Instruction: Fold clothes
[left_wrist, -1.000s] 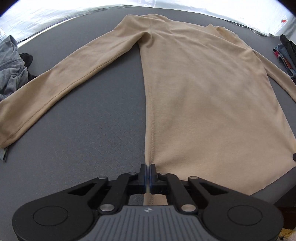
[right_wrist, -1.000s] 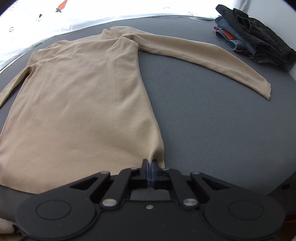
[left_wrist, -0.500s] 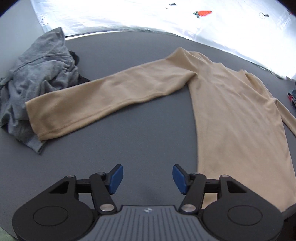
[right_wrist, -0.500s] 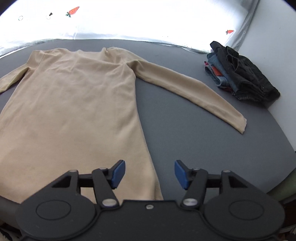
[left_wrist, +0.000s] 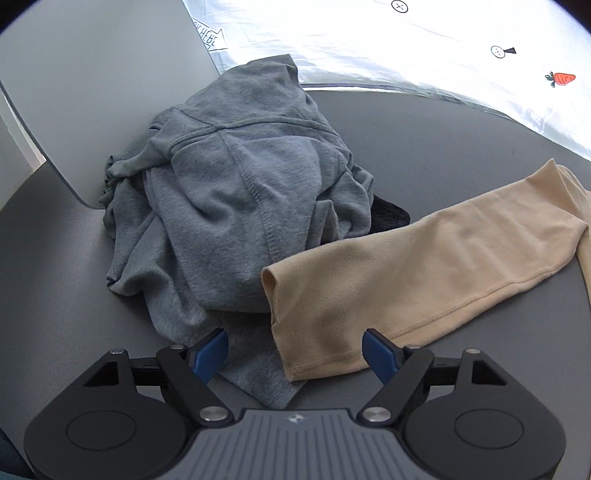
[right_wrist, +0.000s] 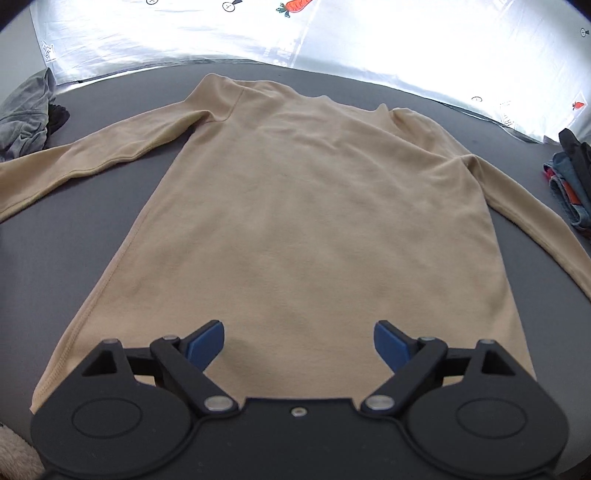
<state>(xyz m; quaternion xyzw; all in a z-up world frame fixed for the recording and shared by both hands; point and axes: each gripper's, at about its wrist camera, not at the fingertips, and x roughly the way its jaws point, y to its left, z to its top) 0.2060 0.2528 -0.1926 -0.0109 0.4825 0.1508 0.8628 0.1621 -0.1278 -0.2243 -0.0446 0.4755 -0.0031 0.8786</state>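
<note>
The left gripper (left_wrist: 295, 352), jaws spread and empty, sits nearest the tan top's (right_wrist: 317, 206) sleeve cuff (left_wrist: 291, 332), whose sleeve runs rightward along the tabletop (left_wrist: 424, 147); the right gripper (right_wrist: 298, 345) is likewise released above the hem.

Tan long-sleeve top (right_wrist: 314, 221), flat on the grey table (right_wrist: 74, 258)
Body smooth, collar at far end, both sleeves spread outward; left cuff (left_wrist: 295, 332) overlaps the crumpled grey garment (left_wrist: 229, 177).

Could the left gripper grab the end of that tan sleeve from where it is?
Probably yes: the left gripper is open with the sleeve cuff right between its fingers, though the cuff lies on the grey garment.
</note>
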